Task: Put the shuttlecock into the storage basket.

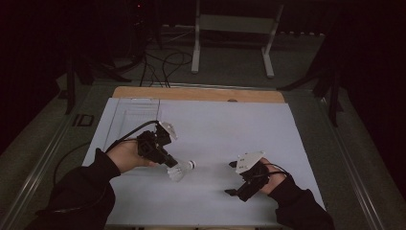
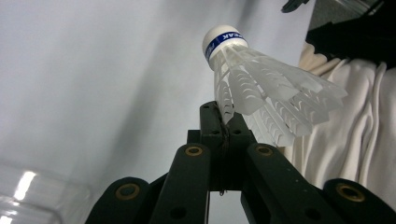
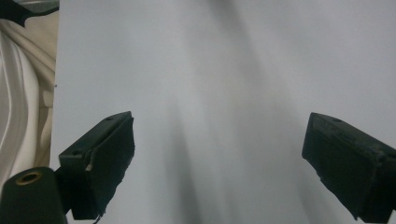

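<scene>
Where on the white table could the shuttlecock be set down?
The bare stretch between the left tongs, shut on the shuttlecock, and the open right tongs is free, as is the table behind both. A clear container crowds the far left corner.

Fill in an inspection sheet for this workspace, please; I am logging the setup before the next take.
Surface: white table sheet, wooden strip along its far edge.
Job's things: white shuttlecock with a blue band on its cork, pinched by a feather at the skirt's rim.
Clutter: clear container at the far left corner of the sheet.
Grippers: left gripper shut on the shuttlecock; right gripper open, nothing between its jaws, above bare sheet.
Cables: black cable trailing from the left gripper; more cables on the floor beyond the table.
Surroundings: dim room, white frame legs behind the table.
</scene>
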The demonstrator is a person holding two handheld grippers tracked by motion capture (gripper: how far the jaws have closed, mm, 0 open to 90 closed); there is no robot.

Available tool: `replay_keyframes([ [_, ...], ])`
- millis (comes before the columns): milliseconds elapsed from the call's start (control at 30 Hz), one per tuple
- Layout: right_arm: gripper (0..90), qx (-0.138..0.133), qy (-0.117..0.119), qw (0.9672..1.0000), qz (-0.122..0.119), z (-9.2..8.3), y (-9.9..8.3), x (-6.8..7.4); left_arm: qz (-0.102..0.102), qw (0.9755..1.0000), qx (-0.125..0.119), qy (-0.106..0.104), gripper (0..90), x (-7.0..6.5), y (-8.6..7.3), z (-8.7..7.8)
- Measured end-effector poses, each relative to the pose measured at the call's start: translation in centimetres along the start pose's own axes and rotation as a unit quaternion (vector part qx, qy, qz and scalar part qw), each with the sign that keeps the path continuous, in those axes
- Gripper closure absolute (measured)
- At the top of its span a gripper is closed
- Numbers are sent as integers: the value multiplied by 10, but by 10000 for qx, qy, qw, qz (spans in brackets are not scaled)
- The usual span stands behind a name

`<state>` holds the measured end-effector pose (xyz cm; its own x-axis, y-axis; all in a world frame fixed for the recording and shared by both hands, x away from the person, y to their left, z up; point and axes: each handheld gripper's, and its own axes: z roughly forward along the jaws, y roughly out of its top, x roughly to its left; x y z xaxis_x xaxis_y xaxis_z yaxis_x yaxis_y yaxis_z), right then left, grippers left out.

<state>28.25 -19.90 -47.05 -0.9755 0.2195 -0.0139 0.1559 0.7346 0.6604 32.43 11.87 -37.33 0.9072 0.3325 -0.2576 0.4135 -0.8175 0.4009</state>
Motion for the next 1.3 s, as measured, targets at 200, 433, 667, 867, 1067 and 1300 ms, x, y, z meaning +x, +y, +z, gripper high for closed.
replay_keyframes([
  [200,94,-157,-119,9995,233,-8,-15,-3,-140,9996,-113,196,900,9,-7,-15],
  [433,94,-214,-274,9981,512,-12,-33,-5,-402,9978,-349,398,900,19,-15,-34],
  [667,94,-348,-425,9960,709,-19,-47,-6,-559,9956,-462,593,900,28,-22,-51],
  [867,94,-410,-534,9943,827,-25,-58,-5,-687,9929,-556,799,900,38,-27,-71],
  [1067,94,-434,-590,9928,952,-26,-69,-3,-847,9890,-589,1064,900,46,-31,-85],
  [1300,94,-573,-643,9906,1058,-26,-77,1,-1094,9821,-627,1398,900,57,-39,-90],
])
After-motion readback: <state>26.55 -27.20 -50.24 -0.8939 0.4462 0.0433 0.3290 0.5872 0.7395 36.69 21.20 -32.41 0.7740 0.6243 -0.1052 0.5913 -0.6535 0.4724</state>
